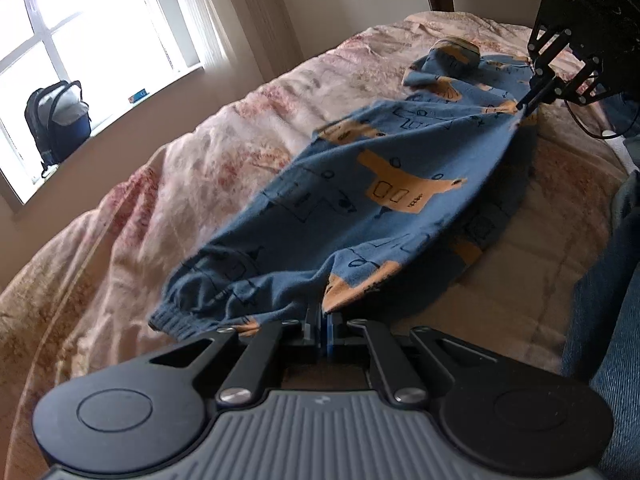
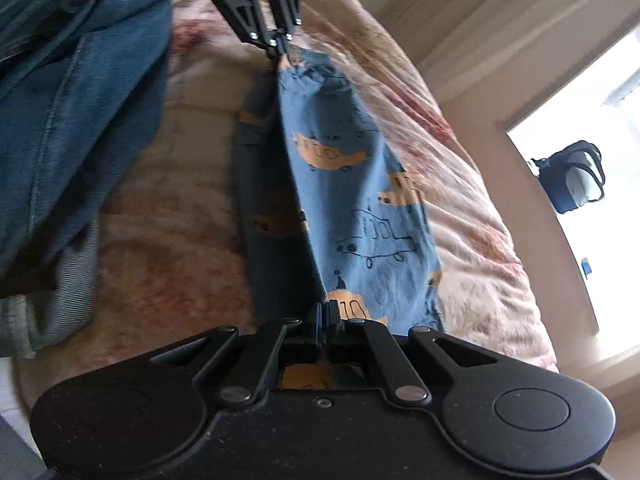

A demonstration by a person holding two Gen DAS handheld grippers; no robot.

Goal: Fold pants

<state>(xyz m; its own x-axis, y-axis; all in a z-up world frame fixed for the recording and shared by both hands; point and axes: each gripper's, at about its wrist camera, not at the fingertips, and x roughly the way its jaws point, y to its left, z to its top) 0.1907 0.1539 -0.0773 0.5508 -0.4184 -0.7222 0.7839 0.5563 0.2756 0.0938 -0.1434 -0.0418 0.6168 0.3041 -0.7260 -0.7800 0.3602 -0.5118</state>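
Note:
Blue children's pants (image 1: 376, 200) with orange vehicle prints are stretched above a bed between my two grippers. My left gripper (image 1: 323, 314) is shut on the fabric near the ribbed cuff end (image 1: 176, 320). My right gripper (image 1: 522, 106) is shut on the opposite end at the far right. In the right wrist view the pants (image 2: 352, 200) hang as a taut fold from my right gripper (image 2: 327, 308) to my left gripper (image 2: 285, 50). The lower layer droops onto the bed. A cuffed leg (image 1: 452, 58) lies bunched beyond.
The bed has a pink floral quilt (image 1: 200, 152). Blue jeans (image 2: 72, 92) lie on the bed beside the pants; they also show in the left wrist view (image 1: 608, 320). A backpack (image 1: 56, 120) sits on the window sill.

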